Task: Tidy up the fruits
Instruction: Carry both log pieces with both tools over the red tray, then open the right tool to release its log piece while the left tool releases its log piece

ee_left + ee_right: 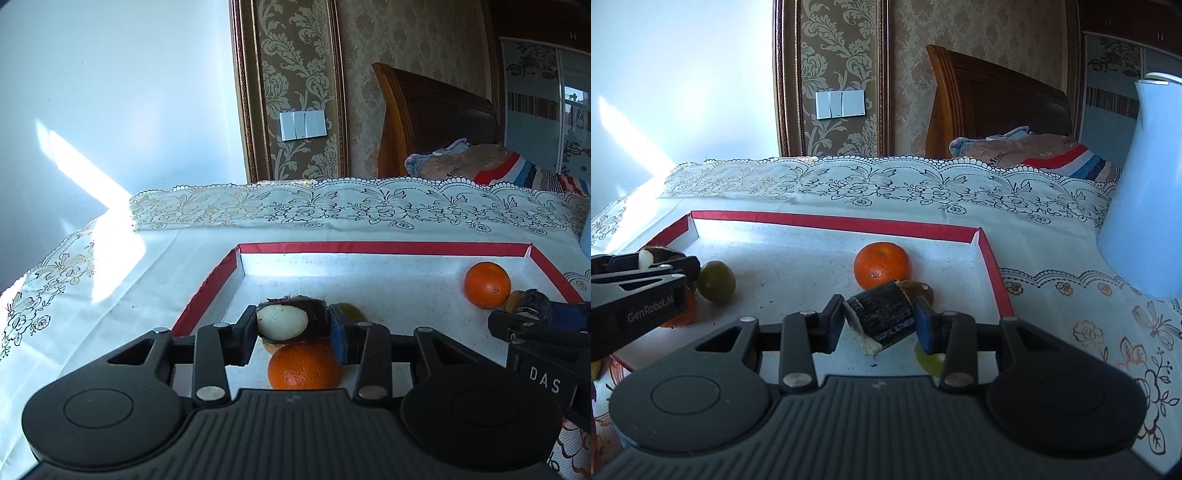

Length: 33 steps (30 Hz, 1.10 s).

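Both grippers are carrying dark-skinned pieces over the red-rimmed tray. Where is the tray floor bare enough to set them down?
Bare floor: the tray's far strip along the back wall, and the middle between the green fruit and the far orange. Crowded: around that orange, with fruit by the right gripper, and under the left gripper, above another orange.

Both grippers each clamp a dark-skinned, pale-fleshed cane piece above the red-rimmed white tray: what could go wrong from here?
1. The right gripper holds its dark-skinned cane piece tilted, with a loose strip of peel hanging below; it might twist or slip.
2. Released here, the left gripper's cane piece would likely land on the orange directly below and roll.
3. The grippers work close together over the red-rimmed white tray; they could bump.
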Motion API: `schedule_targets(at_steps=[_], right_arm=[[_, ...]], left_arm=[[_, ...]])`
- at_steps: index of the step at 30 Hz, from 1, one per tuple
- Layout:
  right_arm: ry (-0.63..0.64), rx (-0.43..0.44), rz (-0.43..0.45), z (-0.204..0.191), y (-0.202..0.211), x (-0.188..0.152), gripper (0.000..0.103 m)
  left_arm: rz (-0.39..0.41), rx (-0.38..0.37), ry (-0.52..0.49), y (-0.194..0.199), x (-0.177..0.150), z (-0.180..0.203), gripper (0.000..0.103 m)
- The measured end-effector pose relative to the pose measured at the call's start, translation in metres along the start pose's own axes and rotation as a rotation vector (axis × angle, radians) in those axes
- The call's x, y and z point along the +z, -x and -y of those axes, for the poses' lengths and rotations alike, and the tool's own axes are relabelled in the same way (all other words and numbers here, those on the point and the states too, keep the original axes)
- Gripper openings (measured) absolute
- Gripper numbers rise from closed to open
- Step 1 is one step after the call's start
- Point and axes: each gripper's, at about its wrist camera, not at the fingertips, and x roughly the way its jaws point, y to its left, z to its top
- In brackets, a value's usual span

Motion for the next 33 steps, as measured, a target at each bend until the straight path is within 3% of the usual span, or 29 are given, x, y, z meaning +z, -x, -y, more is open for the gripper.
schedule_targets(at_steps=[28, 33], right_arm=[[-0.035, 0.011, -0.001, 0.0067, 0.0006, -0.0003, 0.036], [-0.018, 0.01, 0.006, 0.003, 0.003, -0.001, 0.044]], left_arm=[[0.001, -0.015, 0.019, 0.0022, -0.0025, -0.0031, 0.039], [0.001, -0.014, 0.023, 0.002, -0.003, -0.0036, 0.042]])
